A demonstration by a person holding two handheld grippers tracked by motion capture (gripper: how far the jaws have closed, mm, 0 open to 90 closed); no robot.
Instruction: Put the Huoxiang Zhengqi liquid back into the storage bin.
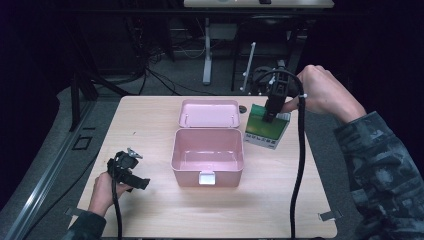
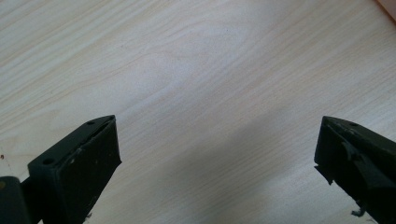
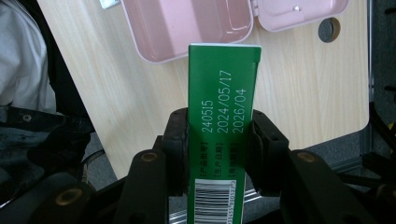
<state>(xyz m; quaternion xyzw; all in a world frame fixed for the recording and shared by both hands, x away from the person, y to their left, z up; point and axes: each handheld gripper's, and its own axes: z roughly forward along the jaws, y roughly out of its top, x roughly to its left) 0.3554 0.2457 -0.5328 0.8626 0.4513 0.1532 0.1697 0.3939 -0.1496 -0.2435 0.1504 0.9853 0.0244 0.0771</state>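
Green card is what the right gripper (image 1: 270, 116) has clamped: a flat green box (image 1: 265, 129), pinched by its narrow sides and held up off the table (image 1: 150, 125) at the far right, just right of the open pink case (image 1: 207, 157). From the high view I see only the box's broad printed face, tilted, with the gripper coming down on its top edge and the person's right hand (image 1: 320, 92) behind it. The right gripper view adds the slim green edge (image 3: 223, 126) with white printed dates and a barcode near the bottom, and both black pads pressed flat against it. Beyond the box in that view lie the pink case's tub (image 3: 187, 28) and its flipped-back lid (image 3: 299, 11).

The case sits mid-table, lid hinged open toward the far side, white latch (image 1: 206, 178) facing near.

The left gripper (image 1: 127, 170) rests low at the near left, well apart from the case. The high view is too small to tell its jaws; the left gripper view settles it, showing them spread wide over bare pale wood (image 2: 201, 84) with nothing between.
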